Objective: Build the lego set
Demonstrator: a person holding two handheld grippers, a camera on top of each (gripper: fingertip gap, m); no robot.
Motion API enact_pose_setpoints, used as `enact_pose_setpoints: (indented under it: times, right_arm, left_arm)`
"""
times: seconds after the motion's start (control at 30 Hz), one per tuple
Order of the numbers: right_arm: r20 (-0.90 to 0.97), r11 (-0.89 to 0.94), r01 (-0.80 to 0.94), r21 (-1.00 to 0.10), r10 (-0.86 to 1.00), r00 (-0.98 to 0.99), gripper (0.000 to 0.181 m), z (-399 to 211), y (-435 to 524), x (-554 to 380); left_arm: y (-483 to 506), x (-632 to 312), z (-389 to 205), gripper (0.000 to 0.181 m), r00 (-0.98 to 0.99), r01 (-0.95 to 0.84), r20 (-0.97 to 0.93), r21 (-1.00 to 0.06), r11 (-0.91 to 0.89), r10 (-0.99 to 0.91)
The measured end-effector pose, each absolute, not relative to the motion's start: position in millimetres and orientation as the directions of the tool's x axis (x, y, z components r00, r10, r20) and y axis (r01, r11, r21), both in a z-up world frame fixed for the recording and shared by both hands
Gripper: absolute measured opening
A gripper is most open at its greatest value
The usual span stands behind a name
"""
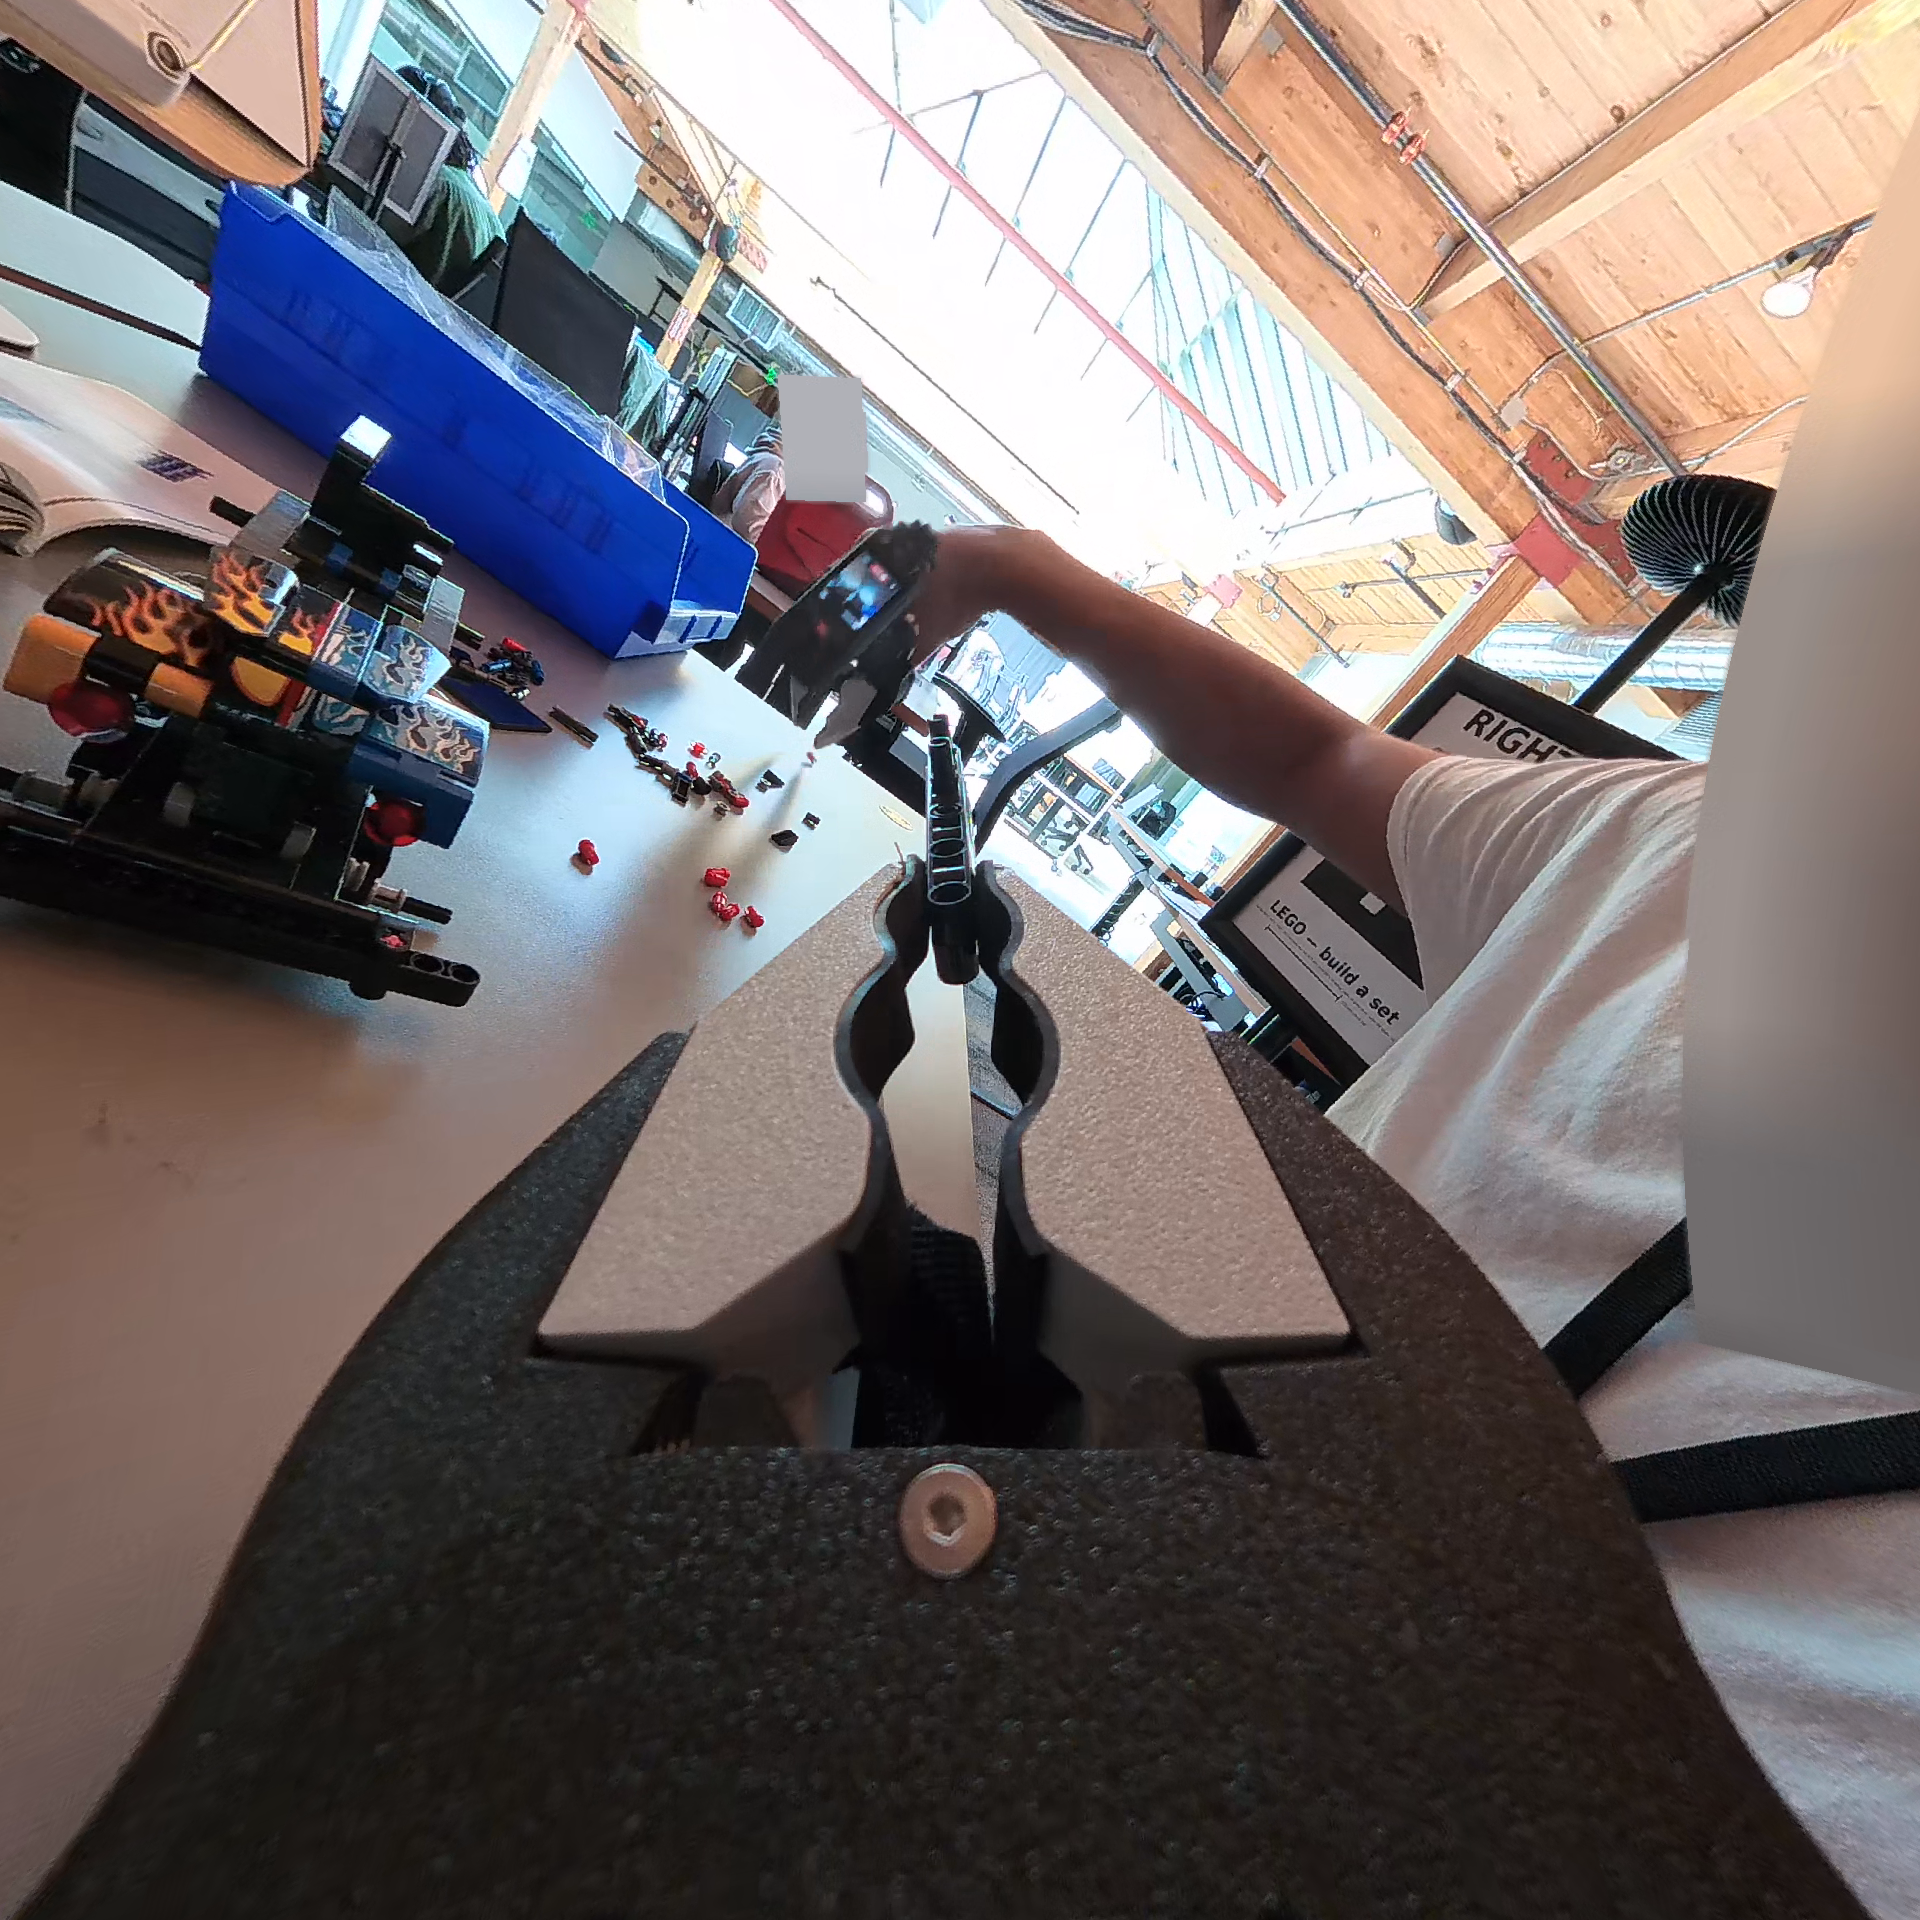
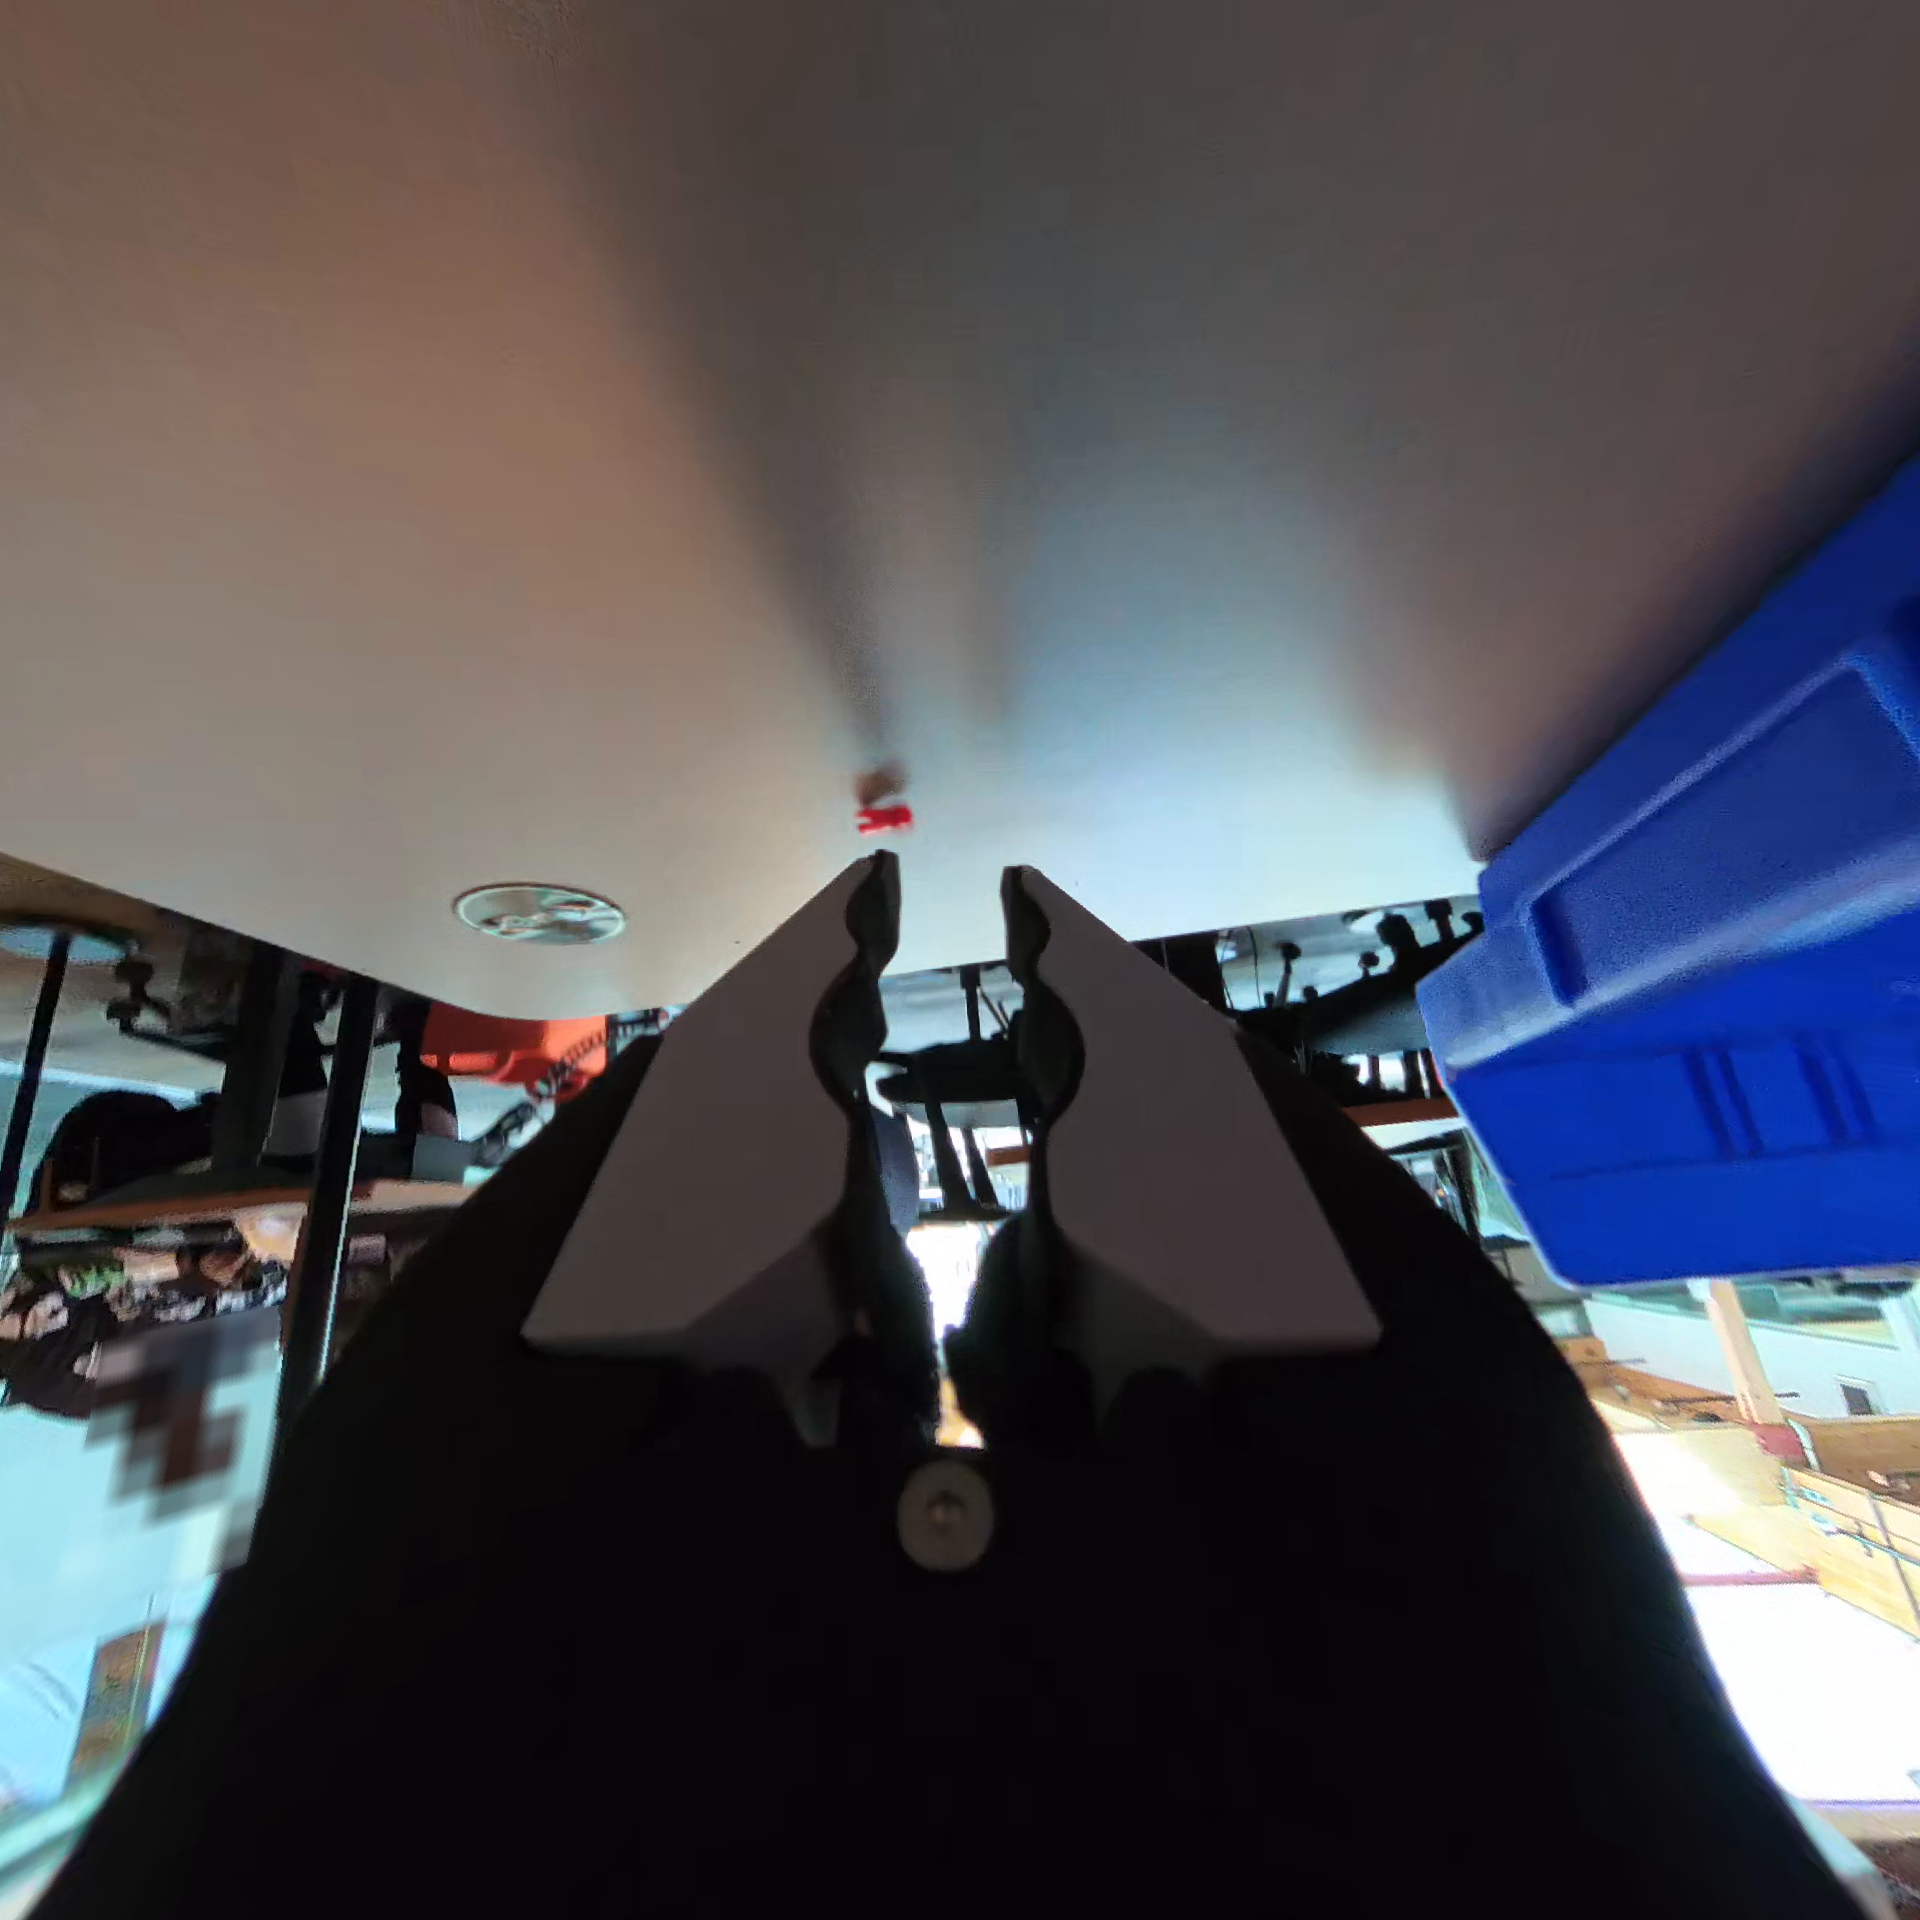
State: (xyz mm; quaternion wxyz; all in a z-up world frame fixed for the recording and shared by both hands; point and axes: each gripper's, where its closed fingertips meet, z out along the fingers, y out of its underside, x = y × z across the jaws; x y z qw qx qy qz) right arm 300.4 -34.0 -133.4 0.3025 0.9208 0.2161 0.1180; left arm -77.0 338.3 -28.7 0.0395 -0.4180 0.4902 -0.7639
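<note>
At centre of the left wrist view, the left gripper (image 1: 951, 925) pinches the lower end of a black perforated beam (image 1: 948, 831), which stands nearly upright beyond the fingertips; its base is hidden between the jaws. Blur patches cover the right edge and a spot at upper centre. At lower right the person's white shirt (image 1: 1538, 987) is cut off by the frame.

Along the upper left, a blue storage box (image 1: 447, 416) lies on the table (image 1: 260, 1143); its contents cannot be made out. Left of centre stands the partly built model (image 1: 239, 727), flame-patterned in black, blue and orange, its left side cropped. Loose red and black pieces (image 1: 717, 800) scatter between model and beam. An open booklet (image 1: 73, 468) shows partly at far left.

At frame centre, a bare forearm (image 1: 1195, 675) reaches from the right, holding the right gripper (image 1: 831, 727) tip-down over the pieces.

Across the right wrist view, which appears inverted, the right gripper (image 2: 945, 883) has its jaws spread, with nothing between them, just short of a small red piece (image 2: 883, 819) on the table (image 2: 520, 468). The blue box (image 2: 1714, 987) is cropped at right.
</note>
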Motion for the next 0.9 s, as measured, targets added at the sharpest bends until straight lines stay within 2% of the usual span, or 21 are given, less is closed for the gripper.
enact_pose_setpoints:
  times: [0.07, 0.23, 0.37, 0.43, 0.53, 0.6, 0.8, 0.9]
  right_arm:
    - [0.140, -0.781, 0.309, 0.542, 0.447, 0.884, 0.019, -125, -33, 305]
    - [0.167, -0.952, 0.214, 0.218, 0.253, 0.953, 0.019, -114, -27, 298]
    - [0.099, -0.997, 0.066, -0.033, 0.063, 0.993, 0.013, -112, -30, 291]
    - [0.023, -0.992, -0.059, -0.116, -0.062, 0.998, 0.014, -117, -32, 289]
    - [-0.134, -0.956, -0.239, -0.170, -0.218, 0.967, 0.024, -126, -30, 283]
    - [-0.168, -0.937, -0.291, -0.192, -0.261, 0.951, 0.024, -131, -27, 283]
    - [-0.121, -0.947, -0.277, -0.162, -0.259, 0.958, 0.020, -146, -34, 282]
    - [-0.101, -0.947, -0.269, -0.178, -0.255, 0.962, 0.006, -147, -34, 284]
  left_arm:
    - [338, -77, -29, 0.006, -0.649, -0.349, 0.600, -0.782, -0.517, -0.469]
    - [339, -73, -28, 0.006, -0.651, -0.351, 0.600, -0.781, -0.516, -0.466]
    - [341, -72, -28, 0.006, -0.651, -0.351, 0.600, -0.781, -0.517, -0.464]
    - [341, -72, -28, 0.006, -0.651, -0.354, 0.601, -0.781, -0.515, -0.463]
    - [343, -72, -27, 0.006, -0.649, -0.355, 0.603, -0.780, -0.515, -0.465]
    - [345, -70, -29, 0.006, -0.634, -0.358, 0.608, -0.779, -0.515, -0.478]
    - [342, -56, -71, 0.006, -0.422, -0.527, 0.680, -0.722, -0.448, -0.600]
    - [332, -57, -91, 0.006, -0.341, -0.645, 0.738, -0.634, -0.426, -0.582]
